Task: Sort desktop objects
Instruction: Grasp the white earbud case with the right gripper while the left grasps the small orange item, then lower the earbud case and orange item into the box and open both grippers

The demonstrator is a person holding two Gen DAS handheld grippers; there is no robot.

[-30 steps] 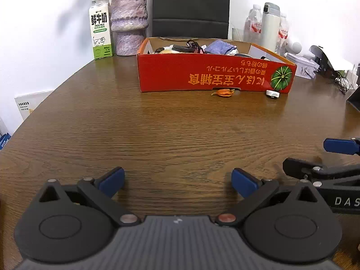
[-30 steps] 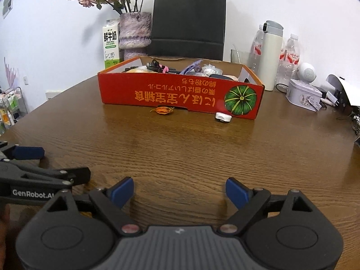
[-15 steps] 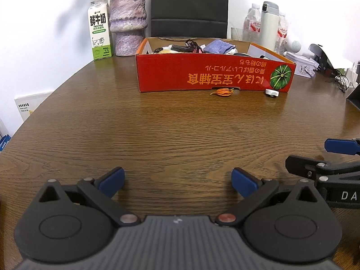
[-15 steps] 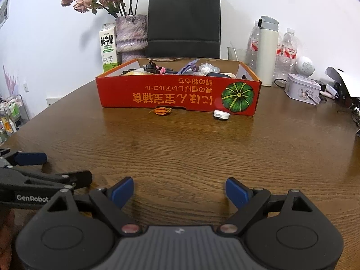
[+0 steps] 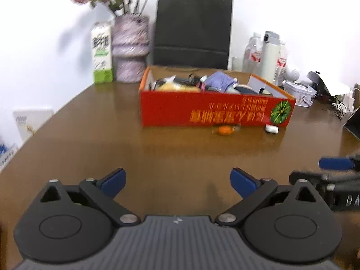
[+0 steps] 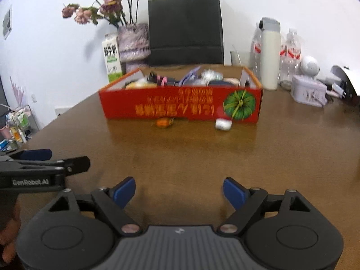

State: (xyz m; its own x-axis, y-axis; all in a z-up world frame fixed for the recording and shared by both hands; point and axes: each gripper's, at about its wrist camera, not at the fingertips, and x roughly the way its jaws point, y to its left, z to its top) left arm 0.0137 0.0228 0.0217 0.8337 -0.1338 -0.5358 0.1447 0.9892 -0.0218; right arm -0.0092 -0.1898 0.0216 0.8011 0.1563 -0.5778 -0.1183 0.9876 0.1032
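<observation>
- The left gripper hangs over the brown wooden table; its blue-tipped jaws stand wide apart and only bare wood shows between them.
- The right gripper is also over the table, its jaws wide but closing at this moment, with nothing between them and nothing held.
- In the left wrist view the right gripper enters from the right edge, just beside the left one; in the right wrist view the left gripper enters from the left edge.
- A red cardboard box stands further back on the table, with yellow print and a green pumpkin picture on its front wall.
- The box is full of mixed small things, among them a purple cloth; most of them are too blurred to name.
- A small orange object lies on the table just in front of the box wall, outside it.
- A small white object lies further right, also close to the front wall, below the pumpkin picture.
- Both small objects are well apart from the two grippers.
- Behind the box stand a milk carton, a purple vase with dried flowers and a black paper bag.
- On the right side a white thermos bottle stands upright next to clear water bottles and a pale tin.
</observation>
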